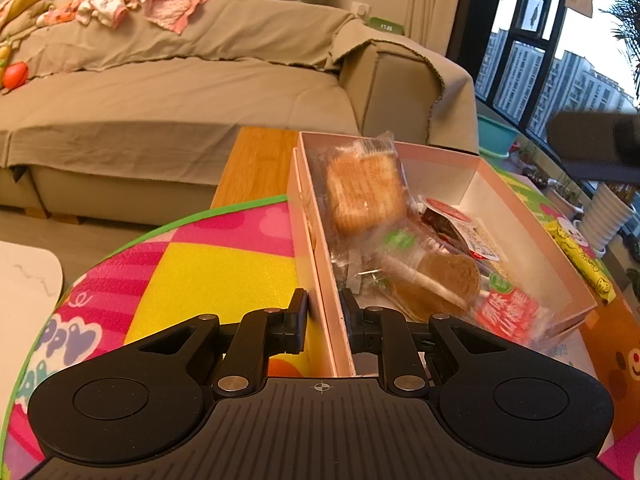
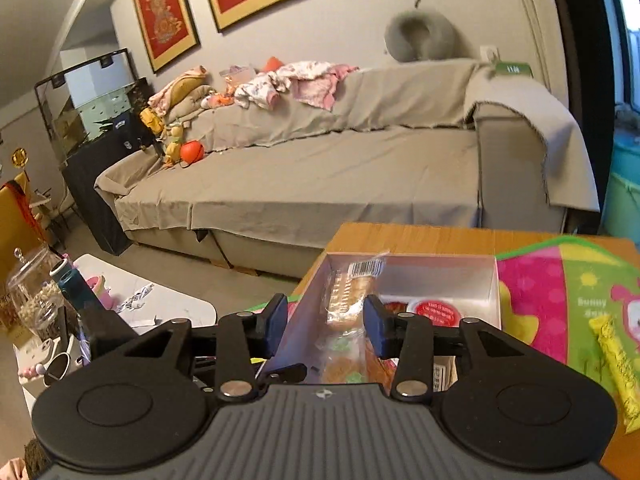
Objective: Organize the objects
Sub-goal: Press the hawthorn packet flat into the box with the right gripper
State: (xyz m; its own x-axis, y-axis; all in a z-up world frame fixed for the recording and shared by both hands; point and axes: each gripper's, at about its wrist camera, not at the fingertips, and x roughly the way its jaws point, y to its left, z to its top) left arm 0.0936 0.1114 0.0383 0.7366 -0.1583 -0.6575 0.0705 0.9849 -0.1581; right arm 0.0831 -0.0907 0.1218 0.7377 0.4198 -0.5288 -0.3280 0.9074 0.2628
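Snacks are sitting packed in the pink box [image 1: 532,216] on the wooden table [image 1: 256,160], w/ the colourful mat [image 1: 200,268] under the box's near end. My left gripper [image 1: 323,312] is clamping the box's near-left wall, jaws narrow, one pad outside and one inside. In the left view the wrapped square cake [image 1: 362,196] is leaning at abt 12 o'clock, the round cookie pack [image 1: 440,284] at 2, the red-lidded cup [image 1: 460,226] further back at 1, and a red packet [image 1: 508,312] at 3. A yellow snack bar [image 1: 584,264] is lying outside the box, at 3, on the mat. My right gripper [image 2: 326,322] is hanging over the box, jaws partly apart, nothing pinched; pads aren't touching the cake below. Sofa [image 2: 340,176] is standing behind the table at 12.
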